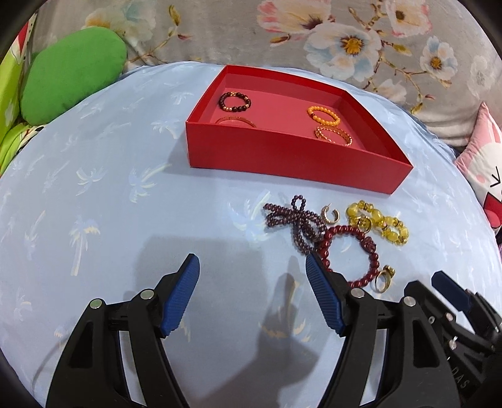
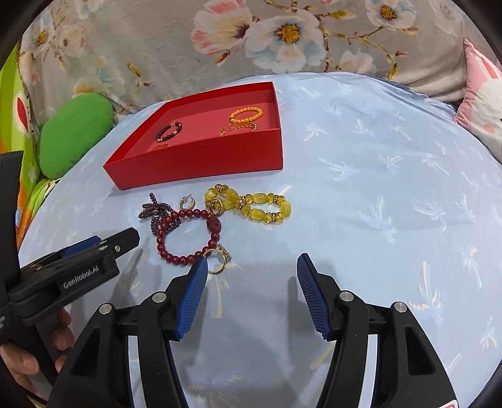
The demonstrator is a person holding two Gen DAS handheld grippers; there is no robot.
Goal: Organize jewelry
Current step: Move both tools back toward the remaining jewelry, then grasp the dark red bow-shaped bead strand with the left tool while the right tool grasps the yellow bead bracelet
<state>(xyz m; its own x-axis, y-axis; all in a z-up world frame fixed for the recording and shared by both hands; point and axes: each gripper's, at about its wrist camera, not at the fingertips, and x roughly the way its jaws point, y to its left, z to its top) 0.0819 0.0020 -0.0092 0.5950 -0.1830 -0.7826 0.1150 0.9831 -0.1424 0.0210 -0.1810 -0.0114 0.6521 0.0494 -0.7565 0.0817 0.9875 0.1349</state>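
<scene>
A shallow red cardboard box [image 1: 291, 153] with a pinker floor sits on a pale blue cloth [image 1: 103, 201] printed with faint palm trees. Near it lie a dark red bead bracelet [image 2: 188, 237], a yellow glass-bead bracelet [image 2: 266, 207] and a purple bead string [image 1: 291, 219]. Beyond lies grey fabric with pink and white flowers [image 2: 157, 47]; far left, a plain green cushion [image 1: 72, 78].

A pale blue cloth [image 1: 94, 201] printed with palm trees spreads across the surface. Behind it runs grey floral fabric [image 1: 219, 28]. A green cushion [image 1: 72, 81] sits at its left edge, and a pink-and-white rabbit pillow [image 2: 483, 103] on the right.
</scene>
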